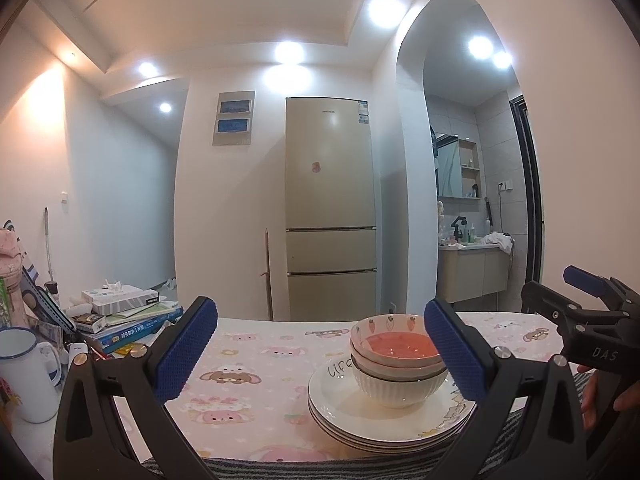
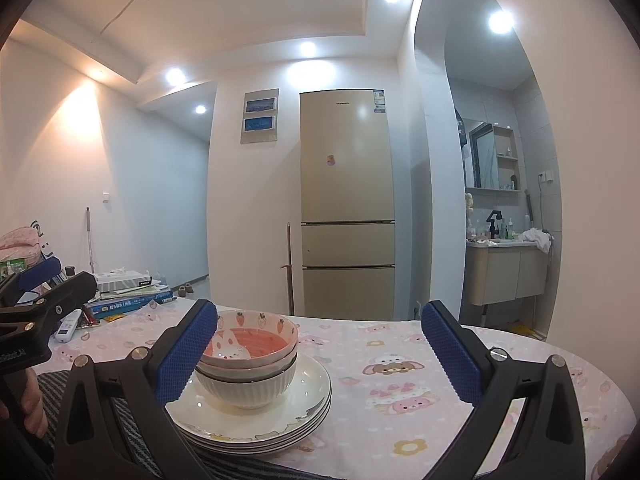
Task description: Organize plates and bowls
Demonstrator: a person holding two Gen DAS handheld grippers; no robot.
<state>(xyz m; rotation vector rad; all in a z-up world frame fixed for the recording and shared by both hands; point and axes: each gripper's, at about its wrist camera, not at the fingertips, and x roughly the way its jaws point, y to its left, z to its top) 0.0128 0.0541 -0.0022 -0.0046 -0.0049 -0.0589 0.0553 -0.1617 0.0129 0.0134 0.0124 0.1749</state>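
A stack of white plates (image 1: 340,416) lies on the pink cartoon tablecloth (image 1: 248,380) near the table's front edge. On the plates stand nested bowls: a white ribbed bowl (image 1: 396,392) at the bottom and a pink strawberry bowl (image 1: 394,344) on top. My left gripper (image 1: 320,354) is open and empty, with the stack by its right finger. In the right wrist view the plates (image 2: 280,420) and bowls (image 2: 256,344) sit by the left finger of my right gripper (image 2: 320,354), which is open and empty. The right gripper also shows in the left wrist view (image 1: 580,300).
A white enamel mug (image 1: 24,372), a stack of books (image 1: 132,320) and a tissue box (image 1: 120,298) stand at the table's left. A striped cloth (image 1: 280,468) lies along the front edge. A fridge (image 1: 330,208) stands behind the table.
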